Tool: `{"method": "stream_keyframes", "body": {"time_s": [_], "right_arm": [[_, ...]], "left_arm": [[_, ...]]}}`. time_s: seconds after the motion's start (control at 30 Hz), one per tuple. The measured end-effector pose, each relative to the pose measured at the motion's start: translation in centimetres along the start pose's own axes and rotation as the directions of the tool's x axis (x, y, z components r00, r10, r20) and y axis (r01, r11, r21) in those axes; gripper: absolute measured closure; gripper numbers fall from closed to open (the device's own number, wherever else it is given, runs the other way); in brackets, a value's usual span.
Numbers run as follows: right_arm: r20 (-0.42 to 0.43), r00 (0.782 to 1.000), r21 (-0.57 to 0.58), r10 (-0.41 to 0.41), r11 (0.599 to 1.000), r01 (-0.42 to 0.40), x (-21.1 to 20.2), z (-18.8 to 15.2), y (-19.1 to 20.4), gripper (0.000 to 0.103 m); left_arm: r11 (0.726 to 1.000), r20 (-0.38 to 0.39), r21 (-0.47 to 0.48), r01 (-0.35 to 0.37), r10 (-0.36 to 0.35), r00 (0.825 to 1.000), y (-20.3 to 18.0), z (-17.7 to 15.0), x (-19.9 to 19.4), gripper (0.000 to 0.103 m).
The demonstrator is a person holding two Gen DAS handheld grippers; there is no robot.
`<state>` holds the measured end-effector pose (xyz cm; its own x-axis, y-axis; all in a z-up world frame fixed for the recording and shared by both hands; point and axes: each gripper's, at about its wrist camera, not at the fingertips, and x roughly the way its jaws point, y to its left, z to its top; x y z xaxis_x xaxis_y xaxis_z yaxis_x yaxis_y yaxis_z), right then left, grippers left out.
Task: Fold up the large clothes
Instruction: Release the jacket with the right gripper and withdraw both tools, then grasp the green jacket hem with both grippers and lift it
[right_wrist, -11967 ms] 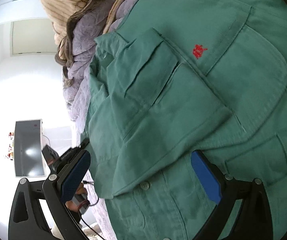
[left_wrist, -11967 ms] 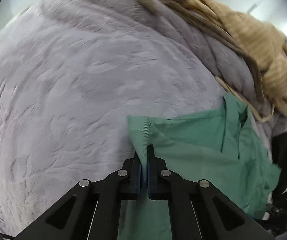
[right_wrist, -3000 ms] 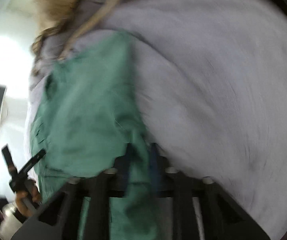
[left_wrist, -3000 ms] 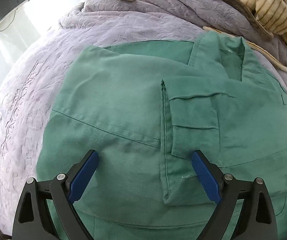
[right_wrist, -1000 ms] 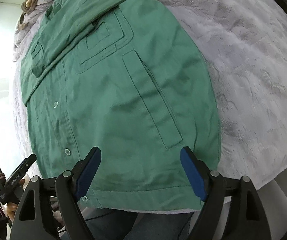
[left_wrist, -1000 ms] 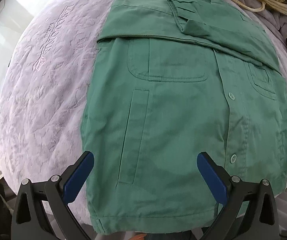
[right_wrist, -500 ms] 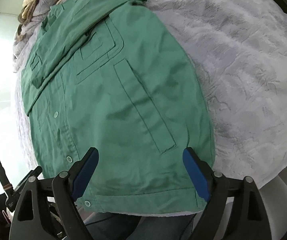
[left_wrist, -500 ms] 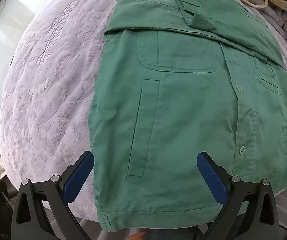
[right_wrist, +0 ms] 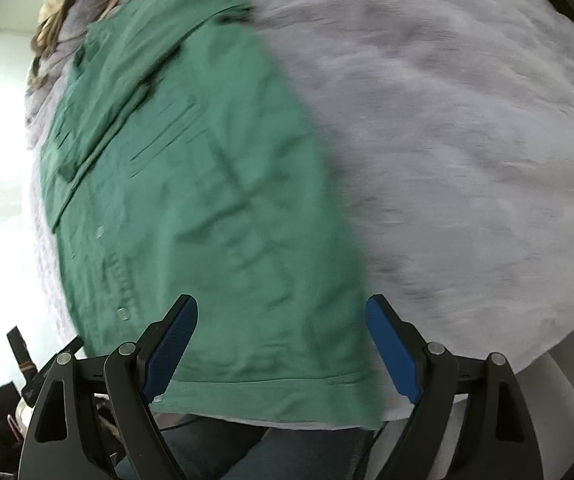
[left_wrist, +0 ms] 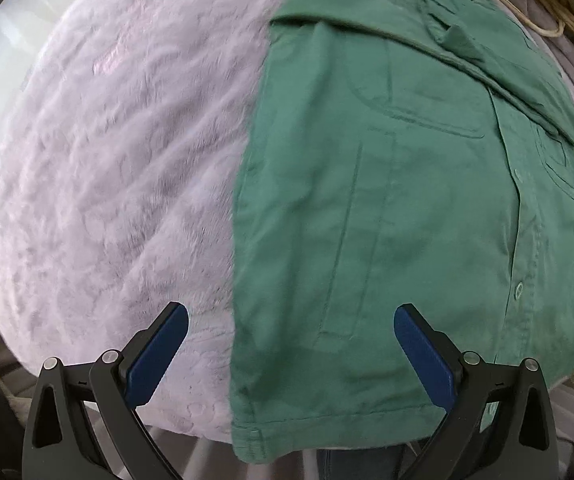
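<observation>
Across the lilac blanket (left_wrist: 107, 168) a green shirt (left_wrist: 407, 208) lies flat, front up, filling the right half of the left wrist view and the left half of the right wrist view (right_wrist: 191, 200). Its sleeves look folded in over the chest near the collar, at the upper right of the left view. The hem runs along the btm of both frames, right at the blanket's near edge.

Left gripper (left_wrist: 291, 350): jaws spread wide, nothing between the pads, hanging over the shirt's hem corner and side edge at the btm centre. Right gripper (right_wrist: 281, 344): also wide open, empty, over the other hem corner at the btm centre of its view. Both views are motion-blurred, so I can't tell if either pad touches cloth yet.

Step in hand, as I read it: grab the 2 hem corners and carry the hem up to the collar.

To do it well:
- Set each gripper right on a corner, w/ 1 pad sliding under the hem and 1 on top, so only shirt gets pinched, not the blanket pile.
- Close both sides at about the same time.
- Lift just enough to clear, then move both hands together toward the top of the frame, keeping the hem taut and straight.
- Watch the folded sleeves; dragging could pull them loose.
</observation>
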<state>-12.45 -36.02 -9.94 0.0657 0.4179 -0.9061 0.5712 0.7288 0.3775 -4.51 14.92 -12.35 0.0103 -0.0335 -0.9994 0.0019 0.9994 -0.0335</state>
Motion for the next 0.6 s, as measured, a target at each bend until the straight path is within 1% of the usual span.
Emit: {"method": "stream_keyframes", "body": {"time_s": [0.03, 0.1, 0.17, 0.23, 0.27, 0.3, 0.33, 0.4, 0.47, 0.53, 0.57, 0.6], "right_arm": [[0.001, 1.000, 0.012, -0.006, 1.000, 0.006, -0.1, 0.0, -1.0, 0.015], [-0.014, 1.000, 0.029, 0.011, 1.000, -0.010, 0.2, -0.2, -2.2, 0.015], [-0.070, 0.995, 0.054, 0.069, 0.996, -0.065, 1.3, -0.7, -3.4, 0.015], [-0.123, 0.986, 0.071, 0.108, 0.992, -0.100, 2.6, -1.3, -3.9, 0.015], [-0.152, 0.981, 0.071, 0.118, 0.992, -0.108, 3.4, -1.8, -3.8, 0.015], [-0.164, 0.979, 0.066, 0.124, 0.991, -0.114, 3.8, -2.1, -3.6, 0.014], [-0.172, 0.976, 0.058, 0.132, 0.991, -0.124, 4.1, -2.3, -3.2, 0.014], [-0.184, 0.967, 0.040, 0.176, 0.984, -0.172, 4.4, -2.5, -2.0, 0.014], [-0.196, 0.939, 0.034, 0.281, 0.959, -0.280, 4.3, -2.5, -0.7, 0.014], [-0.202, 0.895, 0.036, 0.398, 0.916, -0.399, 3.9, -2.4, 0.5, 0.014], [-0.202, 0.888, 0.032, 0.412, 0.909, -0.415, 3.8, -2.3, 0.8, 0.014], [-0.205, 0.887, 0.030, 0.413, 0.909, -0.416, 3.9, -2.2, 1.1, 0.014]], "left_arm": [[1.000, -0.011, -0.006, 0.017, -0.017, 1.000, 0.6, -0.1, 0.3, 0.000], [0.998, -0.036, -0.024, 0.062, -0.063, 0.997, 1.9, -0.6, 0.9, 0.000], [0.992, -0.071, -0.052, 0.117, -0.121, 0.990, 2.9, -1.2, 1.8, 0.000], [0.984, -0.103, -0.075, 0.164, -0.171, 0.980, 3.6, -1.6, 2.7, 0.000], [0.979, -0.119, -0.082, 0.189, -0.198, 0.973, 3.8, -2.0, 3.0, 0.000], [0.974, -0.134, -0.087, 0.210, -0.220, 0.966, 3.8, -2.2, 3.3, 0.000], [0.971, -0.143, -0.086, 0.222, -0.233, 0.962, 3.7, -2.4, 3.5, 0.000], [0.968, -0.157, -0.066, 0.242, -0.250, 0.956, 3.3, -2.7, 3.7, 0.000], [0.963, -0.165, -0.035, 0.266, -0.268, 0.949, 2.5, -2.8, 3.7, 0.000], [0.959, -0.169, -0.019, 0.282, -0.281, 0.945, 2.0, -2.8, 3.5, 0.000], [0.957, -0.172, -0.013, 0.288, -0.286, 0.943, 1.6, -2.7, 3.4, 0.000], [0.956, -0.175, -0.008, 0.294, -0.291, 0.940, 1.5, -2.6, 3.4, 0.000]]}}
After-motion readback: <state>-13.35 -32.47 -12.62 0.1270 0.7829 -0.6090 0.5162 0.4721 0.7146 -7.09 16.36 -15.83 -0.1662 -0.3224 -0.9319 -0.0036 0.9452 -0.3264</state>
